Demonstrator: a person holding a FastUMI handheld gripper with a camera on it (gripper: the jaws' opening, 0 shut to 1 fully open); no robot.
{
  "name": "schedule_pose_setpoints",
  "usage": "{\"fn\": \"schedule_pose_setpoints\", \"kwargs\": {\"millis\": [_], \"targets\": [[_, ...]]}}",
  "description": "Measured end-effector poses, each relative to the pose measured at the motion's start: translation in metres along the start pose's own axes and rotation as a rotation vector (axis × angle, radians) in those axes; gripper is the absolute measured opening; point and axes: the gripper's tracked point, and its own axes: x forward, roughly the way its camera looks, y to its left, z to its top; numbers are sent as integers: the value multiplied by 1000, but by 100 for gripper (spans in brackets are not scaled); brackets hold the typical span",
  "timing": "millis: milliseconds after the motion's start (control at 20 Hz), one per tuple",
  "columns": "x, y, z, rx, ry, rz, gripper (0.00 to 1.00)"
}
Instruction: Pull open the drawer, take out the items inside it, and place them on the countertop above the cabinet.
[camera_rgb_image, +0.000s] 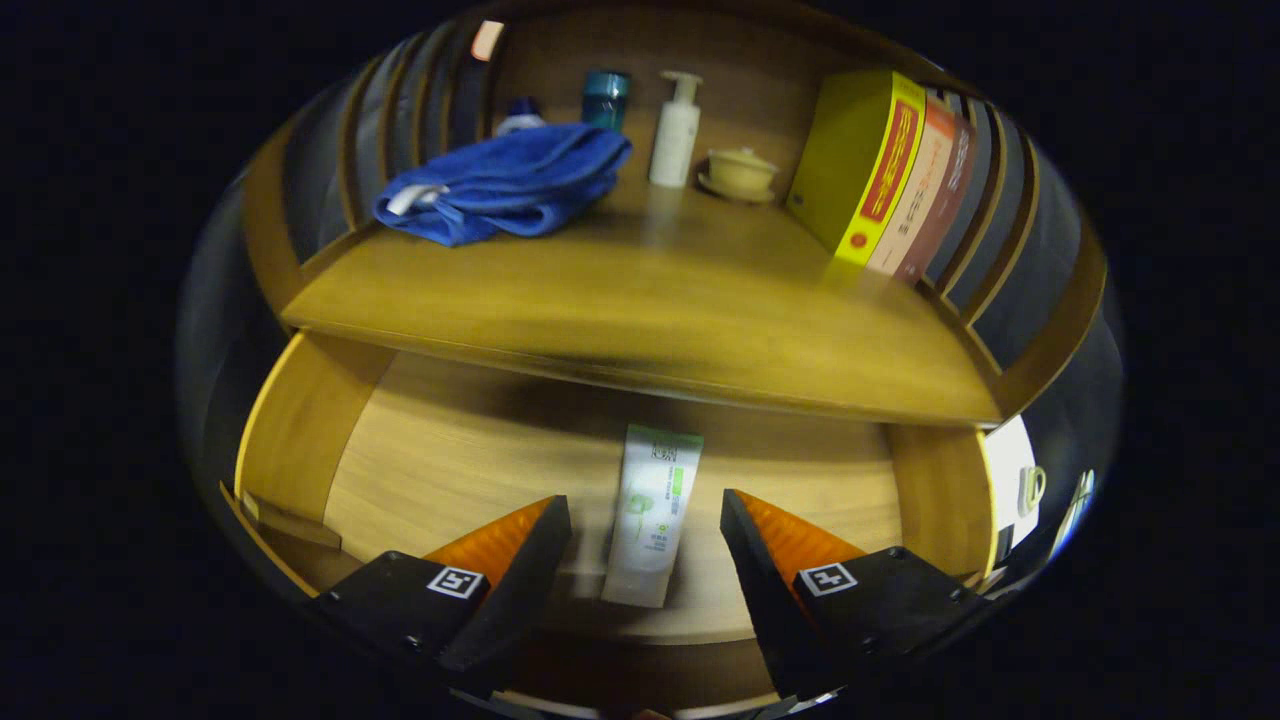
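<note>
One tube (652, 515) between open hand-held gripper (645, 525) fingers.

drawer (300, 440) open | tube (652, 510) lying inside, between spread jaws | gripper (645, 520) untouching

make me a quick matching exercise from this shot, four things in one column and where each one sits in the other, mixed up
Things:
1. white tube
2. blue towel
3. row of books
4. pump bottle

Places:
A. countertop, standing between a teal cup and a lidded bowl
B. lying in the open drawer, between the open claw fingers
C. countertop, standing right of the lidded bowl
D. countertop, folded, in front of the teal cup

Pairs: 1-B, 2-D, 3-C, 4-A
</note>
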Motion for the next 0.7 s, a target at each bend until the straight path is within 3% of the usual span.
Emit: {"fn": "schedule_pose_setpoints", "kwargs": {"millis": [450,550,700], "targets": [[23,27,-53,39,301,96,90],[18,31,-51,15,303,117,82],[10,40,-48,-24,282,117,56]]}}
